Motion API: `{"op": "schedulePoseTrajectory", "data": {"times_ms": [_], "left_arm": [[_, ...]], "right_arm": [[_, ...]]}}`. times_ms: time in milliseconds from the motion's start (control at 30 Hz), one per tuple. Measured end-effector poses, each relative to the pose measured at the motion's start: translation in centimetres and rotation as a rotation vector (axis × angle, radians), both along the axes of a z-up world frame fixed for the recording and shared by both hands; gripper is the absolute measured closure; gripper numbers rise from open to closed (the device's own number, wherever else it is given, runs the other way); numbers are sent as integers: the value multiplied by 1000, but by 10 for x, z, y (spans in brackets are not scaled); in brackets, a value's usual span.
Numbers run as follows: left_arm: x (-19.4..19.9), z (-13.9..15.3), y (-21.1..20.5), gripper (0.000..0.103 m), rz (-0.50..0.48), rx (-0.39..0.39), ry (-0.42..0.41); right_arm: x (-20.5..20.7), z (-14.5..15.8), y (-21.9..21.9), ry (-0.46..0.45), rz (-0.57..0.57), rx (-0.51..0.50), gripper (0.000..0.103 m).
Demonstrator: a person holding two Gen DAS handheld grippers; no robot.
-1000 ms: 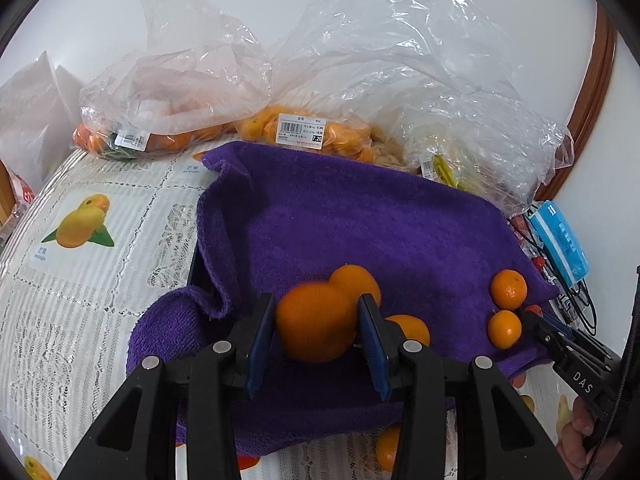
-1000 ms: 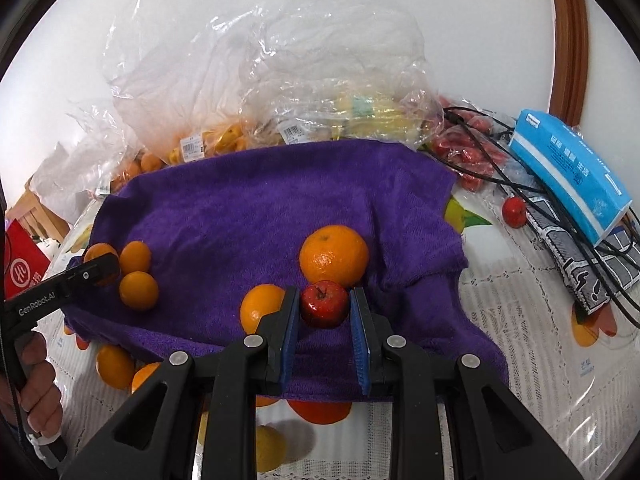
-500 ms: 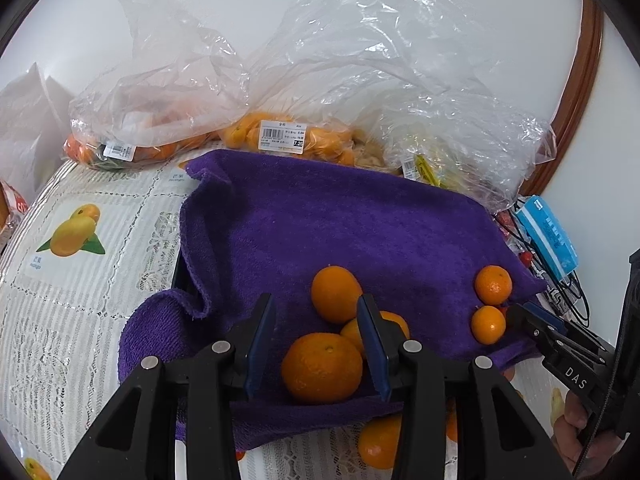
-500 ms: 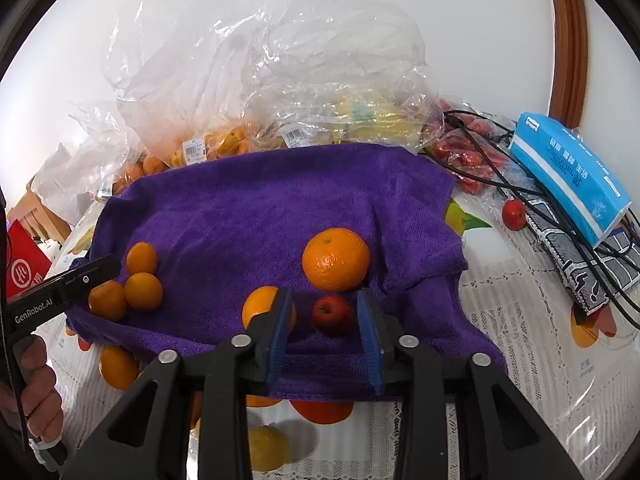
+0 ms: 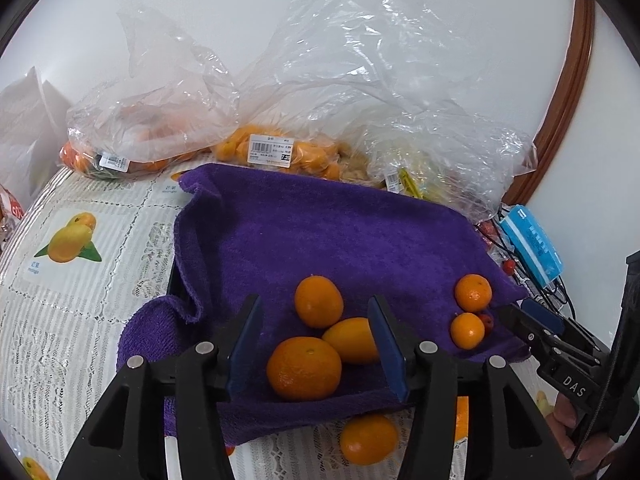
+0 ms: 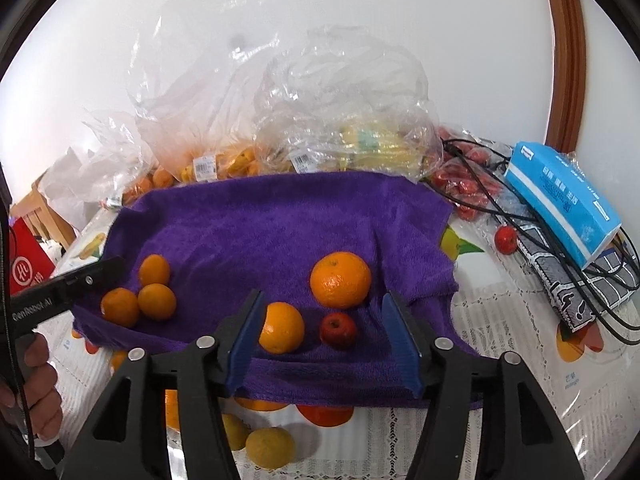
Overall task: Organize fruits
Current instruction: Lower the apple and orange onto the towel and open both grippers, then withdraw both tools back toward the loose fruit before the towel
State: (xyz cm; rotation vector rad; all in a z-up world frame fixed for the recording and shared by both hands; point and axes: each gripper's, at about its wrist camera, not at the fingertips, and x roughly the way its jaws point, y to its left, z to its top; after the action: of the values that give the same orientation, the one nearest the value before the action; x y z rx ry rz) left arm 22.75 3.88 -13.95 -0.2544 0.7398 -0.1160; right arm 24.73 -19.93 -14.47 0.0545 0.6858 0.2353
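On the purple terry towel [image 5: 340,232] spread over the desk, both grippers have just let fruit go. The left gripper [image 5: 316,344] stands spread, its jaws having just been opening; the large round orange [image 5: 304,368] sits between them on the cloth with clear gaps either side, touching an oval orange fruit [image 5: 350,340] and close to a third [image 5: 319,301], so this looks like a cluster of like fruit being built. The right gripper [image 6: 322,340] is likewise spread after opening, with the small red apple-like fruit [image 6: 338,330] resting free between its jaws, beside a mid-sized orange [image 6: 281,327] and below a bigger one [image 6: 341,280]. Grouping by kind seems only partly kept here, since red sits among orange.

Behind the towel, the clear plastic bags [image 5: 256,152] blur their contents: orange fruit is plain, the yellowish items are hard to name. Loose fruit at the towel's near edge [image 5: 368,438] lies among fruit printed on the tablecloth [image 5: 72,240], and the gripper bodies cut off part of that strip. What lies under the towel cannot be told.
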Motion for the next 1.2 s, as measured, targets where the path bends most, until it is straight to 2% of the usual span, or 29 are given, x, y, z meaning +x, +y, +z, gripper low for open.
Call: {"op": "schedulePoseTrajectory", "data": {"times_ms": [300, 467, 633, 733, 967, 1200], "left_arm": [[-9, 11, -2, 48, -4, 0, -34], [-18, 14, -5, 48, -14, 20, -39], [-35, 12, -4, 48, -17, 58, -43], [-46, 7, 5, 48, -5, 59, -21], [-69, -9, 29, 48, 29, 50, 25], [-76, -13, 31, 48, 25, 29, 23]], "right_arm": [[-7, 11, -6, -10, -12, 32, 39], [-26, 22, -4, -23, -10, 43, 46], [-48, 25, 4, -24, -7, 4, 53], [-56, 21, 8, -6, 4, -18, 58], [-73, 2, 16, 47, 16, -22, 60], [-72, -22, 19, 111, 23, -32, 69]]}}
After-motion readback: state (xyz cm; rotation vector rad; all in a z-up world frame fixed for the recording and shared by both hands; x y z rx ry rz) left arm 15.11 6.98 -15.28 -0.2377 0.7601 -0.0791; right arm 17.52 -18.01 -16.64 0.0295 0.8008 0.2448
